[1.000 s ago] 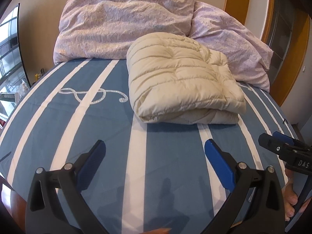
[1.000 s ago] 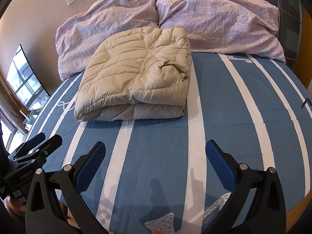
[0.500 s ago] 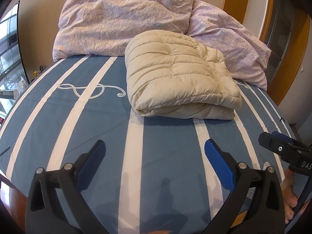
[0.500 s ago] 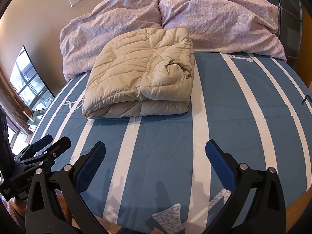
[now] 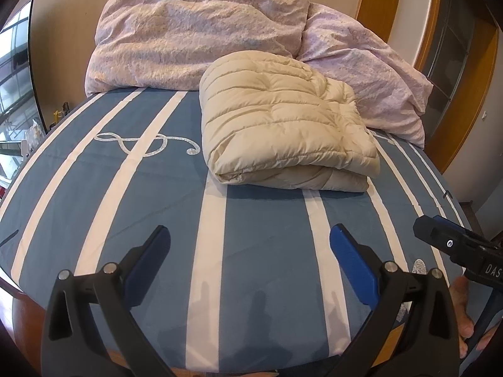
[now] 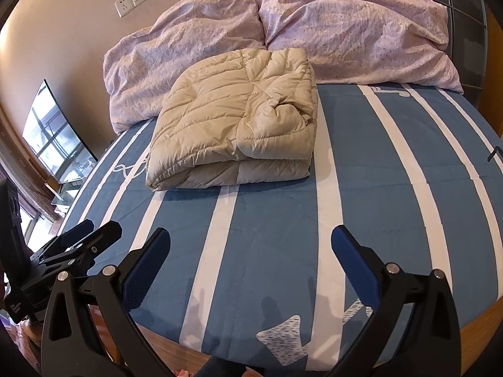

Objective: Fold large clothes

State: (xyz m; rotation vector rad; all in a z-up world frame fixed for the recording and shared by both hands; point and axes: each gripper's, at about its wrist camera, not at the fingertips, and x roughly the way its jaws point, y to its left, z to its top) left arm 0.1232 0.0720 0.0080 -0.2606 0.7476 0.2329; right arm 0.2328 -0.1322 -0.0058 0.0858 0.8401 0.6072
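- Left gripper, at the bottom of its own view, has its jaws spread wide with nothing between them, over the near edge of the bed.
- Right gripper is likewise spread wide and empty, low in its own frame.
- Blue bedsheet with white stripes covers the bed.
- Cream puffer jacket lies folded into a thick bundle in the middle of the frame, well beyond both grippers.
- Lilac pillows sit behind it, touching its far edge, across the top of the frame.
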